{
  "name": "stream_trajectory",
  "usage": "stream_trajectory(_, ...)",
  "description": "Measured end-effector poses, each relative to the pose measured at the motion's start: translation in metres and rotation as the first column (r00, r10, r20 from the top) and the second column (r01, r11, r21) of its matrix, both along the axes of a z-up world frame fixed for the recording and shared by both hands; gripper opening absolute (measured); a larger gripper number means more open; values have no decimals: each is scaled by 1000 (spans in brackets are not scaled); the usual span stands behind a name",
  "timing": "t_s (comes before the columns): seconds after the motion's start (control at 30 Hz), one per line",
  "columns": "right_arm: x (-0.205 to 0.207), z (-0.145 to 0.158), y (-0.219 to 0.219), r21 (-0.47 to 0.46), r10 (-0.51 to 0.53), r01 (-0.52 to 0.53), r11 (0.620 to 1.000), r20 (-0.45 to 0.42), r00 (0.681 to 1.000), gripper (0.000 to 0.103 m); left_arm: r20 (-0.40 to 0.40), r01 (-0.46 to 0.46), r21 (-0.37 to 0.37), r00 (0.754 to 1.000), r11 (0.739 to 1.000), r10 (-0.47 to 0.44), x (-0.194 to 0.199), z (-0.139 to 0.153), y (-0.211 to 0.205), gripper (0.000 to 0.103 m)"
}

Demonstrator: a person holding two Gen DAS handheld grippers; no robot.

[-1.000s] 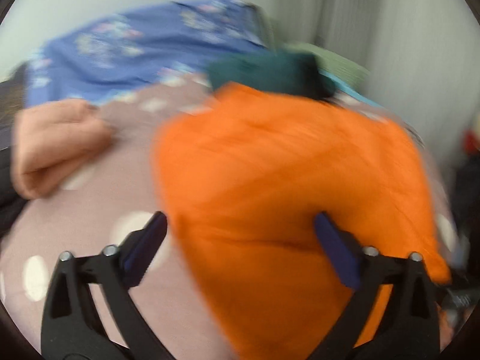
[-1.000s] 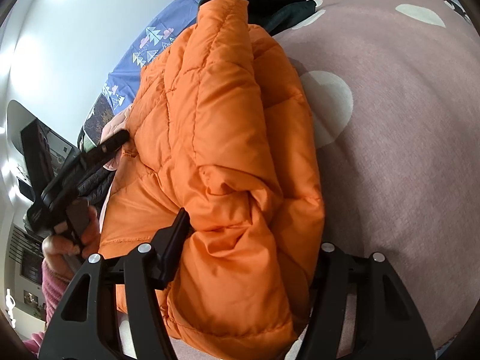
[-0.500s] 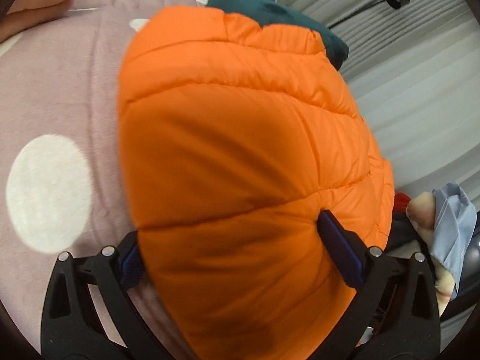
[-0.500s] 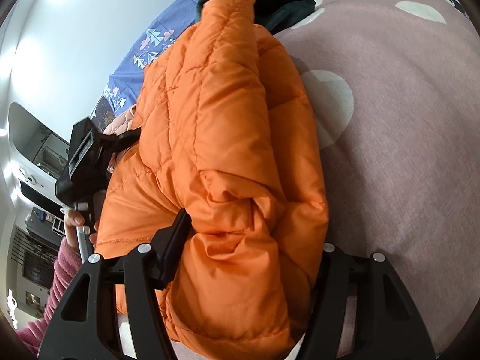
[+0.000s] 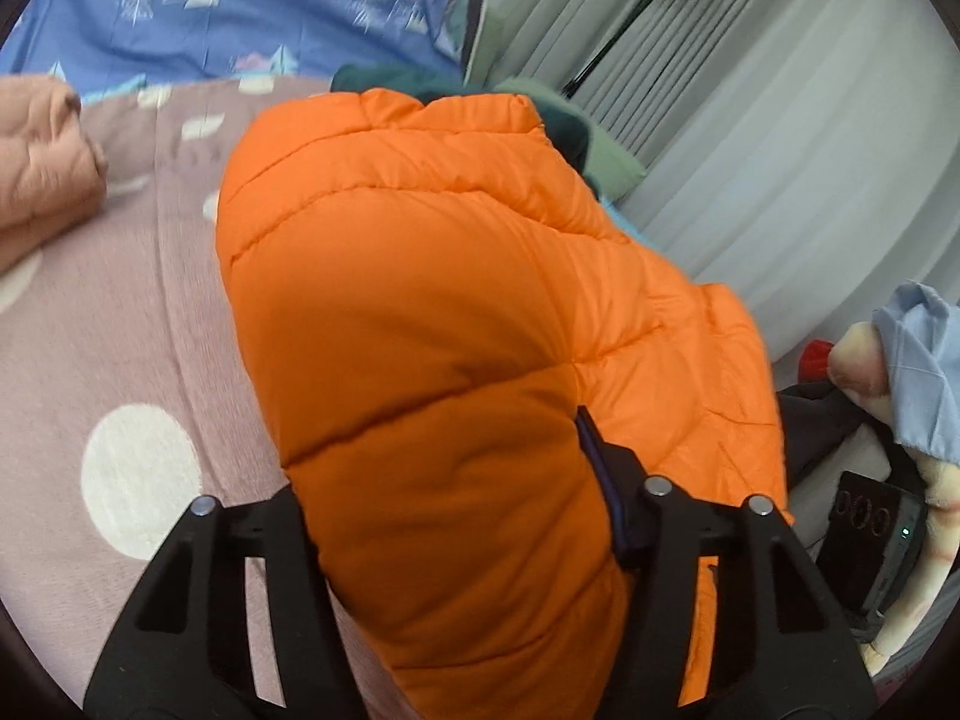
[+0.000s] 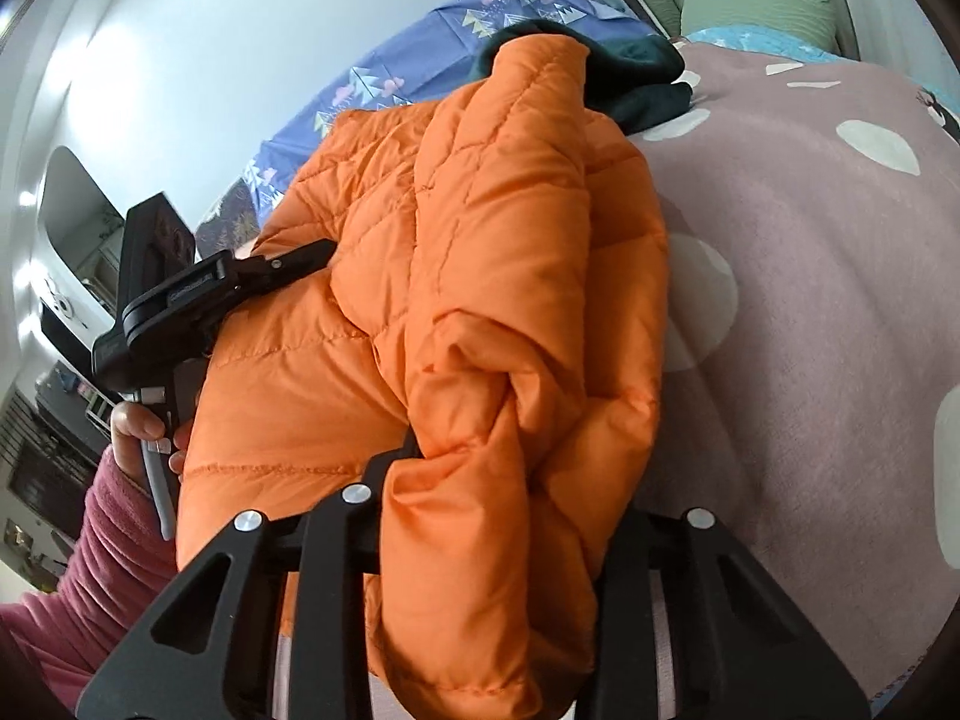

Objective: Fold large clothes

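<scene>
Holding a puffy orange jacket (image 5: 480,324) with both grippers right now, bunched up over the mauve blanket with white spots (image 5: 108,360) on the bed. My left gripper (image 5: 456,480) has its fingers squeezed in on a thick fold of the jacket at the near end; the blue pad on the right finger is pressed into the fabric, while the other finger is mostly buried behind the padding. Over on the right wrist view, my right gripper (image 6: 510,498) is clamped on a crumpled wad of the same jacket (image 6: 480,276), with fabric spilling out between and below the fingers. From there I can also see the left gripper (image 6: 282,261) biting the jacket's left edge, with my hand (image 6: 141,426) in a pink sleeve on its handle.

At the far end of the jacket there's a dark green garment (image 6: 636,78) tucked just behind it. Further back is a blue sheet with little tree prints (image 5: 240,6). Off to the far left sits a folded peach blanket (image 5: 42,168), well apart from the jacket. Grey curtains (image 5: 780,138) hang on the right, with a black stand (image 5: 630,18) in front of them.
</scene>
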State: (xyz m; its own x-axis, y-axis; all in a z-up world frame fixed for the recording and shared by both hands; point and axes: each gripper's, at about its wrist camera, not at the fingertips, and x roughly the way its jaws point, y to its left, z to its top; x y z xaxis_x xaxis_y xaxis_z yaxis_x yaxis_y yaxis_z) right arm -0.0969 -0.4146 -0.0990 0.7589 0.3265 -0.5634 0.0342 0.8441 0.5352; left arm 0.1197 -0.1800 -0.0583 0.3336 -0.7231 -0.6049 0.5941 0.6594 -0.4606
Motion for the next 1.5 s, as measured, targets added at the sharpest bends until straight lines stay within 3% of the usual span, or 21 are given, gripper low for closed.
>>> stream_trajectory(0.23, -7, 28, 14, -61, 58, -52, 997, 95, 994, 24, 78, 7, -65, 997, 998, -2, -19, 35, 22, 56)
stream_trajectory(0.33, -1, 34, 16, -81, 75, -67, 994, 97, 992, 25, 102, 3, -80, 995, 997, 6, -21, 47, 28, 56)
stream_trajectory(0.43, 19, 6, 10, -31, 81, -82, 996, -27, 996, 44, 96, -3, -23, 995, 1000, 5, -14, 34, 28, 59)
stream_trajectory(0.5, 26, -13, 5, 6, 71, -71, 997, -91, 993, 68, 36, -22, 17, 999, 1000, 21, -4, 8, 30, 64)
stream_trajectory(0.53, 26, -21, 3, 27, 67, -65, 998, -107, 992, 74, -24, -38, 24, 999, 999, 39, 5, -11, 35, 69)
stream_trajectory(0.57, 25, -30, 0, 76, 74, -66, 995, -114, 991, 79, -56, -56, 11, 997, 998, 57, 9, -23, 41, 72)
stream_trajectory(0.67, 26, -36, 0, 144, 101, -86, 986, -102, 990, 79, -111, -98, -24, 989, 995, 94, 17, -39, 56, 83)
stream_trajectory(0.73, 30, -35, 7, 139, 131, -118, 983, -92, 987, 62, -110, -103, -18, 989, 995, 100, 17, -40, 58, 85)
stream_trajectory(0.8, 35, -36, 11, 178, 160, -146, 973, -67, 985, 36, -101, -100, -7, 990, 995, 99, 14, -39, 54, 84)
stream_trajectory(0.9, 34, -13, 12, 135, 142, -140, 981, -6, 990, 22, -71, -94, -28, 993, 995, 92, 11, -28, 54, 64)
stream_trajectory(1.0, 27, 22, 16, 65, 145, -150, 986, 87, 986, 21, -6, -85, -58, 996, 995, 84, 4, -4, 55, 54)
stream_trajectory(1.17, 42, 81, 20, -55, 186, -178, 982, 226, 956, 21, 130, -86, -124, 986, 989, 102, 4, 59, 60, 53)
stream_trajectory(1.33, 99, 135, 21, -107, 246, -223, 969, 324, 913, 21, 272, -112, -130, 951, 985, 144, 33, 132, 67, 53)
stream_trajectory(1.5, 182, 163, 12, -114, 265, -240, 964, 347, 900, 21, 364, -196, -101, 905, 975, 220, 84, 181, 65, 53)
